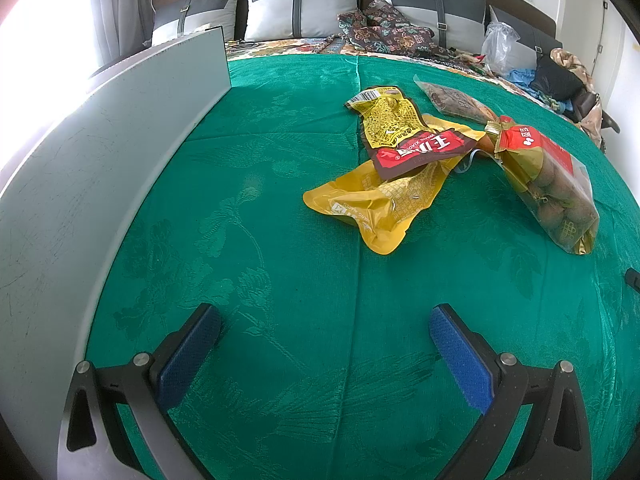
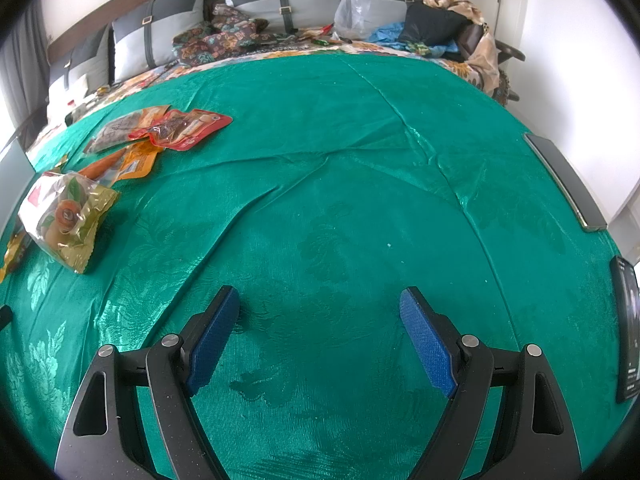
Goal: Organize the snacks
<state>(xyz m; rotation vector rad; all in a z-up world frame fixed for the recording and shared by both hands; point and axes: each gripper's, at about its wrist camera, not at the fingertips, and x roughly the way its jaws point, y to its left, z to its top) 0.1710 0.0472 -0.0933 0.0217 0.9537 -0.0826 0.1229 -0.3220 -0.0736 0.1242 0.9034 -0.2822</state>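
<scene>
Both grippers, left (image 1: 325, 334) and right (image 2: 320, 316), wide apart, empty, above green cloth (image 2: 320, 184), snack packets (image 1: 404, 160) beyond.

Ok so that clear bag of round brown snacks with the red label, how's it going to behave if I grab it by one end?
The clear bag would probably sag, since its film looks thin and crinkled. The round pieces inside look loose, so they would likely slide toward the low end. It seems heavier than the flat yellow packet beside it, being visibly bulkier.
</scene>
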